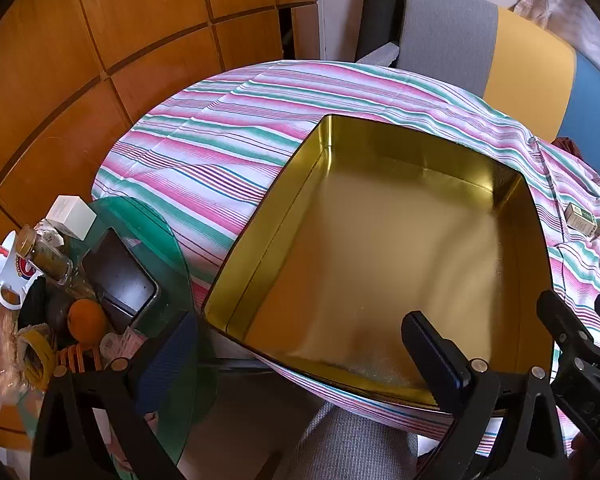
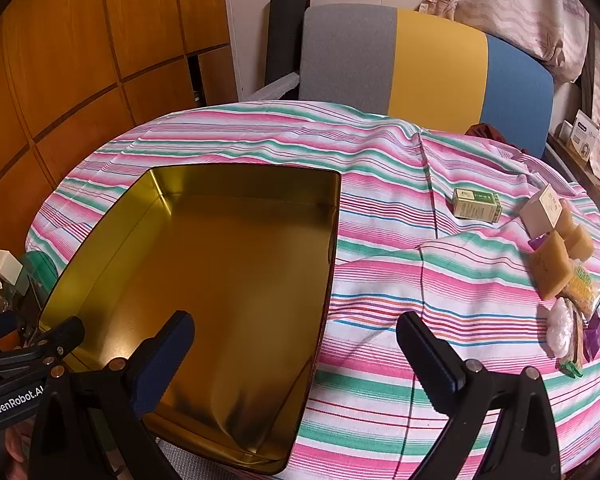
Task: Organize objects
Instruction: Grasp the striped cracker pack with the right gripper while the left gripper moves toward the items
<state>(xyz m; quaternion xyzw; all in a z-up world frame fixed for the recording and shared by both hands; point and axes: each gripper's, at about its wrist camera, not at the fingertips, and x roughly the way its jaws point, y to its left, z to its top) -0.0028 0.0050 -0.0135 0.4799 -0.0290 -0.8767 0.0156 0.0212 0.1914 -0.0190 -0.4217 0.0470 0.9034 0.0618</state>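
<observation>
The big gold tin [image 2: 228, 280] is kept empty and open on the striped tablecloth [image 2: 380, 280] so the small green box [image 2: 477, 205] and sponges [image 2: 552, 270] can be dropped in, and the left gripper [image 1: 300, 360] and right gripper [image 2: 296, 356] are held wide apart with nothing in them.

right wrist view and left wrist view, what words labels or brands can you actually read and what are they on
"GenRobot.AI": white print on the black body of the left gripper, seen at the lower left of the right wrist view; the last letter runs into the edge of the part.
Green and white box on the striped cloth: print too small to read.
Beige box: label too small to read.
Yellow-green packet: lettering blurred.
Mug: round logo, unreadable.
</observation>
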